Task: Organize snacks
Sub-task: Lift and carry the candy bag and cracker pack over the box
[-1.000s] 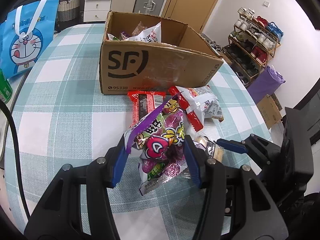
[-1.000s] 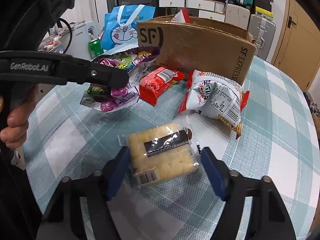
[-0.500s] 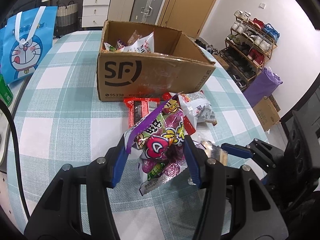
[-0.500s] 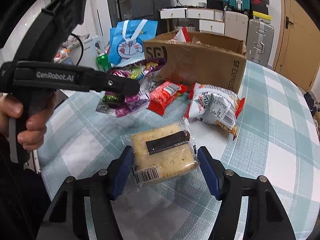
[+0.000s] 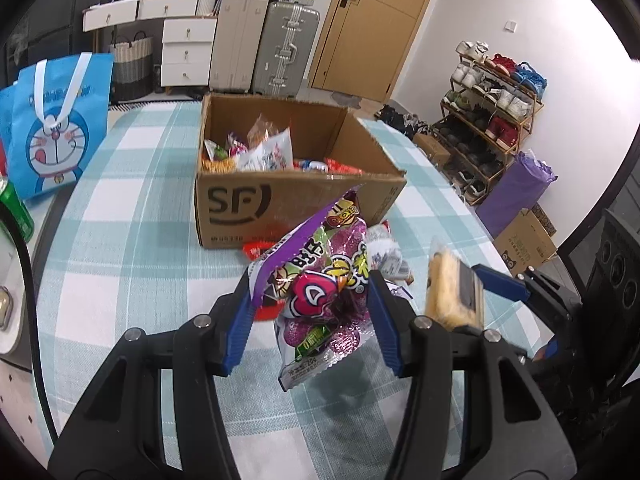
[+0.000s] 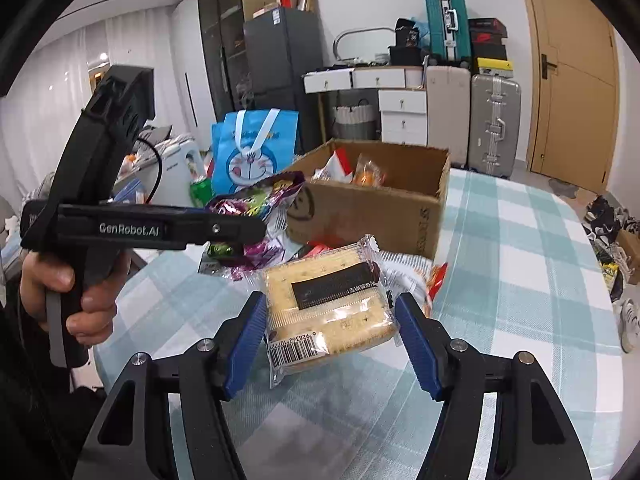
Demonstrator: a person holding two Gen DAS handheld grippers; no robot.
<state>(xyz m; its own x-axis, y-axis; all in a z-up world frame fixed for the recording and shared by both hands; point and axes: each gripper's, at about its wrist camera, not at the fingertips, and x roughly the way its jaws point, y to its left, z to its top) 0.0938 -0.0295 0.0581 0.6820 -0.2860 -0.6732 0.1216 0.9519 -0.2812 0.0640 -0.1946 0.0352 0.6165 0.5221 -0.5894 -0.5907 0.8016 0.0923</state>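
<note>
My left gripper (image 5: 310, 316) is shut on a purple candy bag (image 5: 320, 280) and holds it above the checked table, in front of the open SF cardboard box (image 5: 280, 200). My right gripper (image 6: 332, 336) is shut on a wrapped cracker pack (image 6: 328, 300) and holds it above the table. The cracker pack also shows in the left wrist view (image 5: 452, 288), right of the candy bag. The box (image 6: 372, 208) holds several snack packets. The candy bag shows in the right wrist view (image 6: 256, 204), in the left gripper's jaws.
A red packet (image 5: 260, 248) and a white packet (image 5: 384, 248) lie on the table (image 5: 120, 220) before the box. A blue Doraemon bag (image 5: 56, 128) and a green can (image 5: 16, 208) stand at the left. Suitcases, drawers and a shoe rack stand beyond the table.
Both grippers have risen from the table with their snacks. The right gripper closed on the cracker pack and lifted it. The box interior now shows more fully.
</note>
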